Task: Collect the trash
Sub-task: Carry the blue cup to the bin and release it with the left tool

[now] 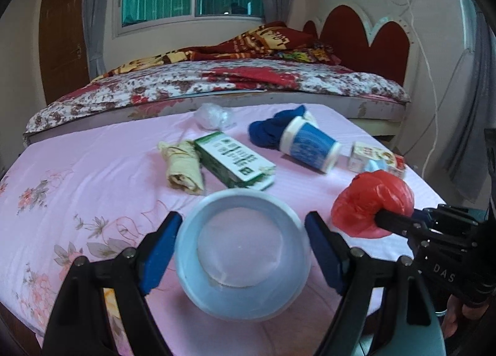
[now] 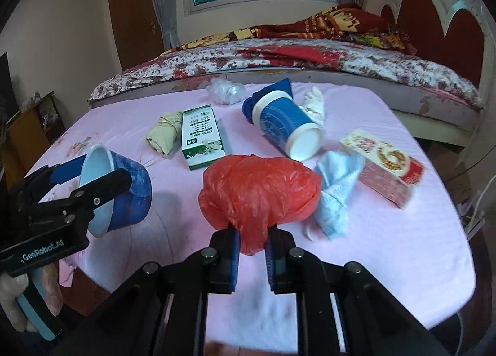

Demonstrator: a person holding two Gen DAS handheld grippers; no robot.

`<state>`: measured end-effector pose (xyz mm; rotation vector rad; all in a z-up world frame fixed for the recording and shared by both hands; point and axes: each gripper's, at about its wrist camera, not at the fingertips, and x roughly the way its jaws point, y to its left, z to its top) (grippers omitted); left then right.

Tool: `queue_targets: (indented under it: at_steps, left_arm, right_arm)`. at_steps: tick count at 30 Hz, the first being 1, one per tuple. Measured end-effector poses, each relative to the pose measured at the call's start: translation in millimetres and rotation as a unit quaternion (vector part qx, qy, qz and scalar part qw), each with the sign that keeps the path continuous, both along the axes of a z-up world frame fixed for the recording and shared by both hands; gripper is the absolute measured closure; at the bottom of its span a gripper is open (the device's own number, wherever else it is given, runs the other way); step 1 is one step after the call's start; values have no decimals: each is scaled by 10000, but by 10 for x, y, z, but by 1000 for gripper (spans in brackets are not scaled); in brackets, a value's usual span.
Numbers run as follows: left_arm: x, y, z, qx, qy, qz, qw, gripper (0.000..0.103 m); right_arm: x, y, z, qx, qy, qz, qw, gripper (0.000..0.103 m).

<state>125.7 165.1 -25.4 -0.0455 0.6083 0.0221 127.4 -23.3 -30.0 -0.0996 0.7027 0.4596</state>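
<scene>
**Trash gathered over the pink-clothed bench**

Near the front edge, a blue bowl (image 1: 243,258) is clasped by the wide-spread left tongs (image 1: 243,247); a red plastic bag (image 2: 259,191) is pinched by the closed right tongs (image 2: 251,247). Beyond the far edge, a bed (image 2: 356,67) is seen.

Crumpled red plastic bag (image 2: 259,190) is pinched at its bottom, bunched up above the pink surface (image 2: 387,241). The blue bowl (image 1: 243,255) sits tipped, white inside showing, with cartons and paper scraps lying further back

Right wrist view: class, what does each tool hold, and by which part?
Right tool: the red plastic bag, pinched at its bunched lower end. Left tool: the blue paper cup, gripped across its open rim.
</scene>
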Motion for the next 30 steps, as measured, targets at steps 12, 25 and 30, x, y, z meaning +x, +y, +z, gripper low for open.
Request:
queue_targets:
  at_steps: [12,25,30]
  left_arm:
    - [-114,-454,181,-2,-158,-435,9989,24]
    - [-106,-1274,138,345,71,-1073,9936,85]
    - [267,-1111,-443,522,1136,-998,9871,92]
  right_arm:
    - [-283,-536,172,-22,-263,-364,9990,88]
    - [-685,-1686,171,-203,-218,-1270,9915,88]
    - [-803,-2021,44,-195,-40,-1454,9892,88]
